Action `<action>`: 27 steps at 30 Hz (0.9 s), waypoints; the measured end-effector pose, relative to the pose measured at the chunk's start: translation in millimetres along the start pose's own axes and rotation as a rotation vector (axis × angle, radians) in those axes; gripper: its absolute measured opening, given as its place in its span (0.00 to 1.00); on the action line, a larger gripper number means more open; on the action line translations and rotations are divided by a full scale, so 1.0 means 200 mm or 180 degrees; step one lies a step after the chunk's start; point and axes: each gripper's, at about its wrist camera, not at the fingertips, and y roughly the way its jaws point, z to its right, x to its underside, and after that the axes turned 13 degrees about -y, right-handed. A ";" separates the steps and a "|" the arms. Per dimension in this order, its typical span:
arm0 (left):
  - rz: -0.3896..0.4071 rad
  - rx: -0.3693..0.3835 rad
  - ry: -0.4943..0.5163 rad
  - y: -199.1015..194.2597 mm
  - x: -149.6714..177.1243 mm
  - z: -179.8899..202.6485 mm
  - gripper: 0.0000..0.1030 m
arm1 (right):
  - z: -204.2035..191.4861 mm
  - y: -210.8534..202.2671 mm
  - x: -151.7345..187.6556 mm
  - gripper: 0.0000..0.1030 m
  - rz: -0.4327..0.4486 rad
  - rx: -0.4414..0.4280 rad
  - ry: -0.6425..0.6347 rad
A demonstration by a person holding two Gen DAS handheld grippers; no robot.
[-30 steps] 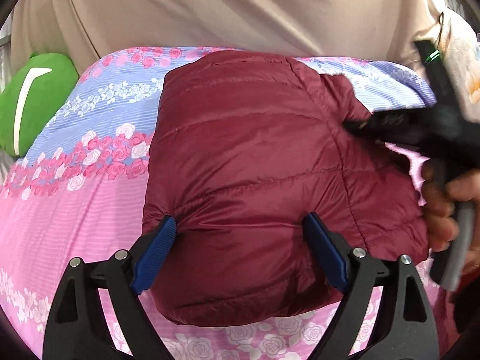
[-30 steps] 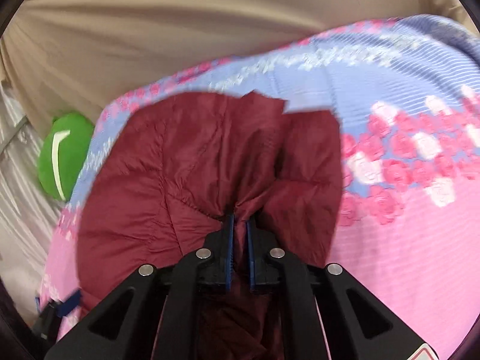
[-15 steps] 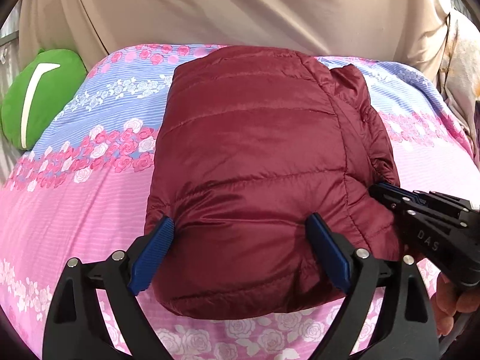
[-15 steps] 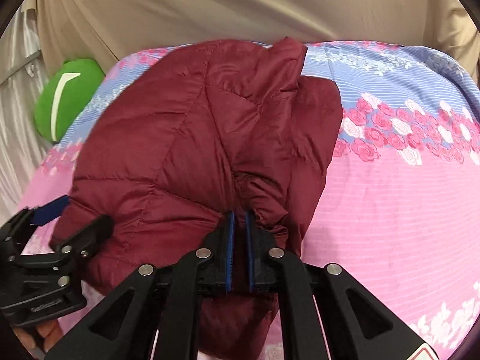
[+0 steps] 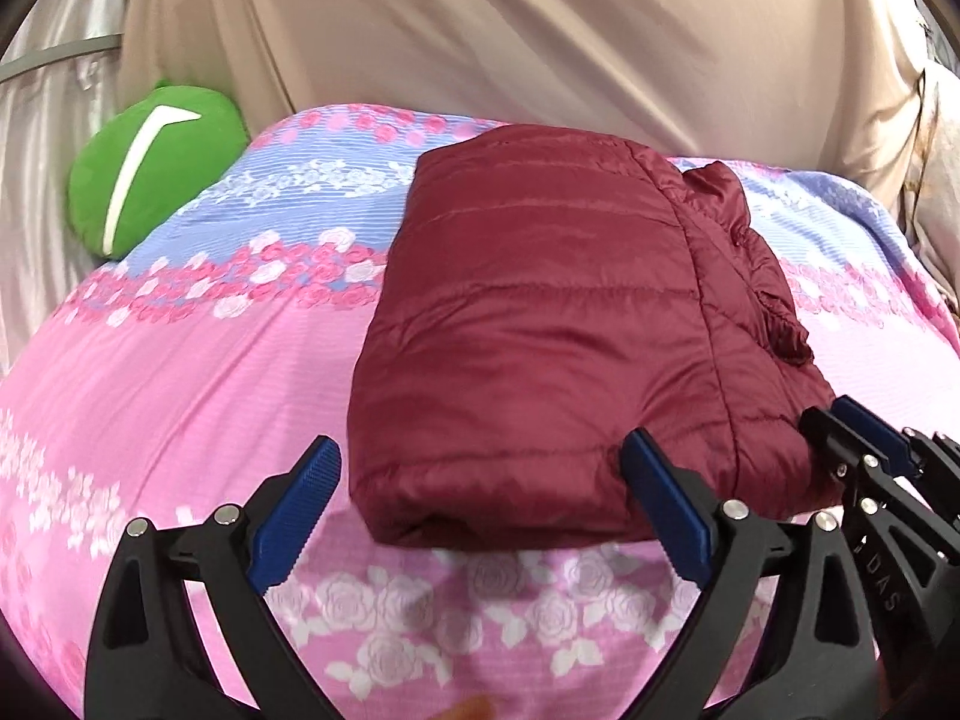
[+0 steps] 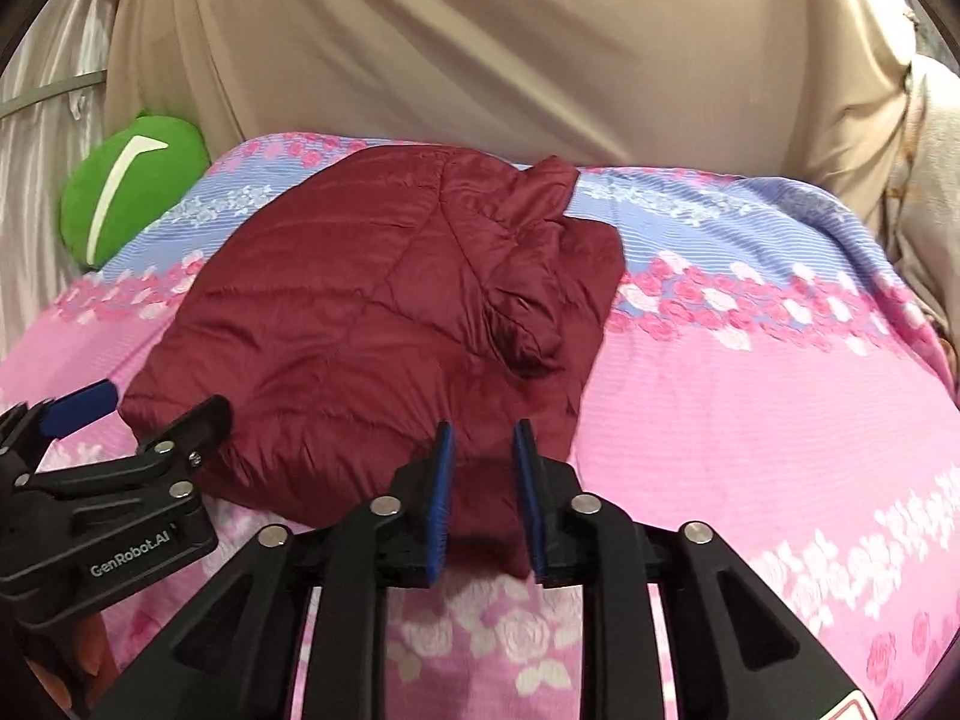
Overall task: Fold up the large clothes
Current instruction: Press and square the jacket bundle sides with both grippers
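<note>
the maroon puffer jacket (image 5: 558,324) lies folded on the bed (image 5: 180,396); left gripper (image 5: 480,510) spread wide, right gripper (image 6: 483,480) just opening, fabric between, unpinched: withdraw gently without dragging.

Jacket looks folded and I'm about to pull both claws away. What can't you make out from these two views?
- Jacket underside and inner folds: both views, hidden by its top layer.
- Jacket's near corner in the right wrist view: behind the right claw, whose jaws have just been opening; contact unclear.
- Sleeve tuck: bunched, too crumpled to read.
- Bedspread's near edge: cut off by both frames.
</note>
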 end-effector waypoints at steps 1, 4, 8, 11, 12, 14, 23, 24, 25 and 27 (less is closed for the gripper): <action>0.0017 -0.0008 -0.0006 0.00 0.02 0.00 0.90 | 0.00 0.01 0.00 0.26 -0.0003 0.0029 -0.0002; -0.0007 -0.0015 0.0007 0.00 0.05 -0.01 0.90 | -0.01 0.02 0.03 0.28 -0.0043 0.0052 -0.0003; 0.0034 -0.0020 -0.0005 -0.03 0.06 -0.02 0.90 | -0.01 0.03 0.03 0.28 -0.0068 0.0033 0.0010; 0.0045 0.0001 0.0008 -0.07 0.02 -0.05 0.90 | 0.06 -0.03 -0.01 0.28 0.0022 -0.0182 0.0235; 0.0059 0.0047 -0.0020 -0.09 -0.01 -0.05 0.90 | 0.11 -0.06 -0.06 0.28 0.0097 -0.0219 0.0274; 0.0083 0.0218 -0.0101 -0.12 -0.11 -0.07 0.90 | 0.18 -0.07 -0.18 0.28 0.0193 -0.0156 0.0246; -0.0081 0.0299 -0.0098 0.09 -0.41 0.01 0.91 | 0.47 0.57 -0.76 0.06 -0.0124 -0.0647 0.0579; -0.0151 0.0313 -0.0126 0.12 -0.41 0.01 0.91 | 0.48 0.66 -0.79 0.05 -0.0227 -0.0664 0.0582; -0.0231 0.0334 -0.0165 0.16 -0.40 0.01 0.91 | 0.48 0.74 -0.80 0.04 -0.0313 -0.0650 0.0584; -0.0382 0.0338 -0.0222 0.25 -0.39 0.00 0.91 | 0.51 0.93 -0.77 0.01 -0.0604 -0.0525 0.0572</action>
